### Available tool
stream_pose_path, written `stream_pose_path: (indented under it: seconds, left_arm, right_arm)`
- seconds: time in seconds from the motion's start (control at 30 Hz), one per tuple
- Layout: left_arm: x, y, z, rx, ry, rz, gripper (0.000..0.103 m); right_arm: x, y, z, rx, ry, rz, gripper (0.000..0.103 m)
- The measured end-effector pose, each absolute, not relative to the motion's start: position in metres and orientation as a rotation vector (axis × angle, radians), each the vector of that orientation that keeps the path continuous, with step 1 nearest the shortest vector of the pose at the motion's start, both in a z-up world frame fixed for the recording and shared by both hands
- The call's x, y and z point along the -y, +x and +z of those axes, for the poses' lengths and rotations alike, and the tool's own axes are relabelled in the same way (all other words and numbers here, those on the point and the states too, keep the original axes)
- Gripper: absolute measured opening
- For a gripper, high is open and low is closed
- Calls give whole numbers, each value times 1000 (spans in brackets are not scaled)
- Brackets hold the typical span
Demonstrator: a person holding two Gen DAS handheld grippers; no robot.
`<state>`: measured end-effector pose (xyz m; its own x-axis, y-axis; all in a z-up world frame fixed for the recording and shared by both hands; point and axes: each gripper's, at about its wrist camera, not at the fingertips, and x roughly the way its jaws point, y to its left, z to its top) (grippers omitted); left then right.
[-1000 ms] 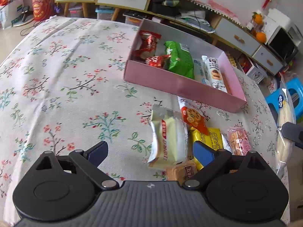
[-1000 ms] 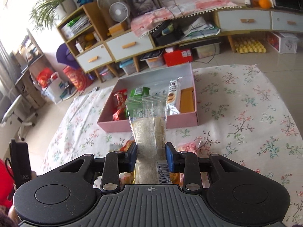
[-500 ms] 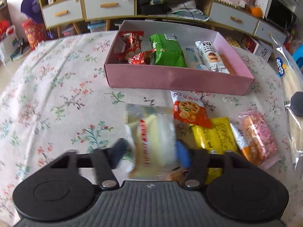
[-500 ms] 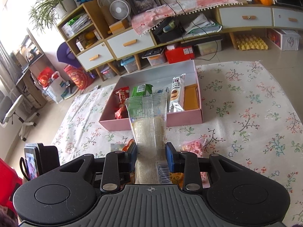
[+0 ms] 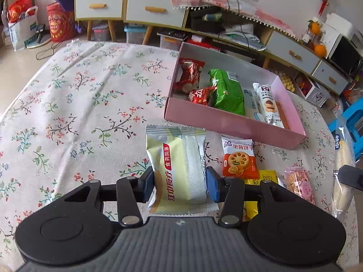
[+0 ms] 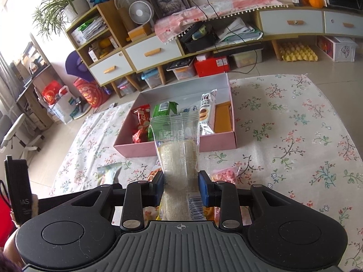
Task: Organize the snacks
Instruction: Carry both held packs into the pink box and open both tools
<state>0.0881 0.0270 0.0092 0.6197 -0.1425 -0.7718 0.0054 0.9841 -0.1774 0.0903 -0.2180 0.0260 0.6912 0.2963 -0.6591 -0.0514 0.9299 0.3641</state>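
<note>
My left gripper [image 5: 180, 187] is shut on a pale yellow snack pack [image 5: 177, 165] with red Chinese lettering and holds it above the floral tablecloth. My right gripper [image 6: 181, 191] is shut on a long clear-wrapped bread roll [image 6: 178, 158], held up in front of the pink box [image 6: 181, 148]. The pink box [image 5: 226, 122] holds red packs [image 5: 190, 74], a green pack [image 5: 228, 91] and a white biscuit tube [image 5: 268, 104]. An orange biscuit pack [image 5: 239, 158], a yellow pack [image 5: 267, 176] and a pink pack [image 5: 299, 184] lie on the cloth near the left gripper.
The bread roll and a right finger show at the right edge of the left wrist view [image 5: 342, 181]. Low cabinets [image 6: 290, 22] with drawers, storage bins and a red bag [image 5: 59, 25] stand on the floor beyond the cloth. A chair [image 6: 13, 133] is at far left.
My left gripper was open over the yellow pack, closed on it, and has lifted it. My right gripper has kept its grip on the bread roll and risen slightly.
</note>
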Motion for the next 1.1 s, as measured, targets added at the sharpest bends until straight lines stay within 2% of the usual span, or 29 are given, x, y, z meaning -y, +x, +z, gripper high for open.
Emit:
stream_pose_path:
  seconds: [1.1]
  left_arm:
    - [-51, 110, 43, -781, -163, -93, 44]
  right_arm:
    - [240, 99, 28, -778, 365, 140, 31]
